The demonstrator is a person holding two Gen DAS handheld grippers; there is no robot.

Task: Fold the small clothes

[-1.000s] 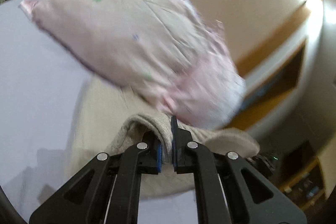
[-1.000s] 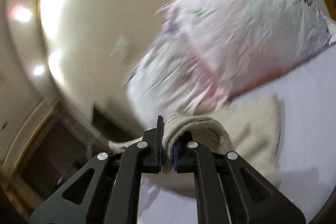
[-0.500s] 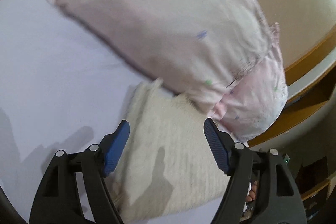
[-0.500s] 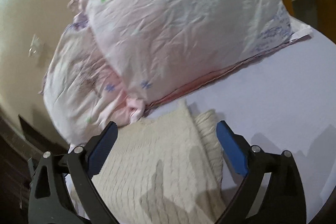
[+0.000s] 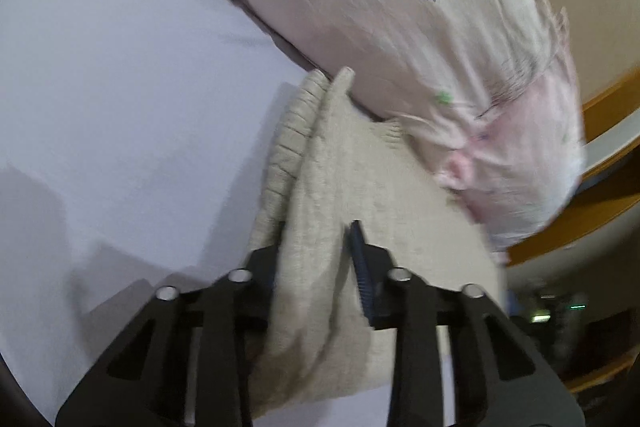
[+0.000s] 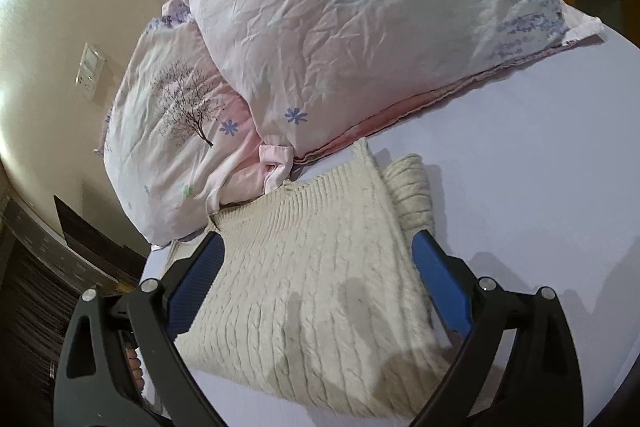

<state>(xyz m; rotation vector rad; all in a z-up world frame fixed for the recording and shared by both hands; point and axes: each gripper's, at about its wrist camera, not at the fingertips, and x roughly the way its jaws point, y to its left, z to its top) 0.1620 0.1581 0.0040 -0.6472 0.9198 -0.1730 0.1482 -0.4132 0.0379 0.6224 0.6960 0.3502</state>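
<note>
A cream cable-knit sweater (image 6: pixel 320 287) lies folded on the pale lilac bedsheet (image 6: pixel 540 167), its ribbed edge toward the pillows. In the left wrist view the sweater (image 5: pixel 360 187) has its left edge bunched up between the fingers of my left gripper (image 5: pixel 316 267), which is shut on that fold. My right gripper (image 6: pixel 316 267) is wide open and empty just above the sweater, one blue pad at each side of it.
Two pink floral pillows (image 6: pixel 360 27) lie against the sweater's far edge, also seen in the left wrist view (image 5: pixel 400 27). A beige wall with a switch plate (image 6: pixel 90 69) is behind. Wooden bed frame (image 5: pixel 608 163) and dark floor lie to the right of the left view.
Both grippers let go of the sweater and opened half a second ago. Since then my left gripper has dropped and closed on the sweater's left edge; the right stays open, slightly lower.
</note>
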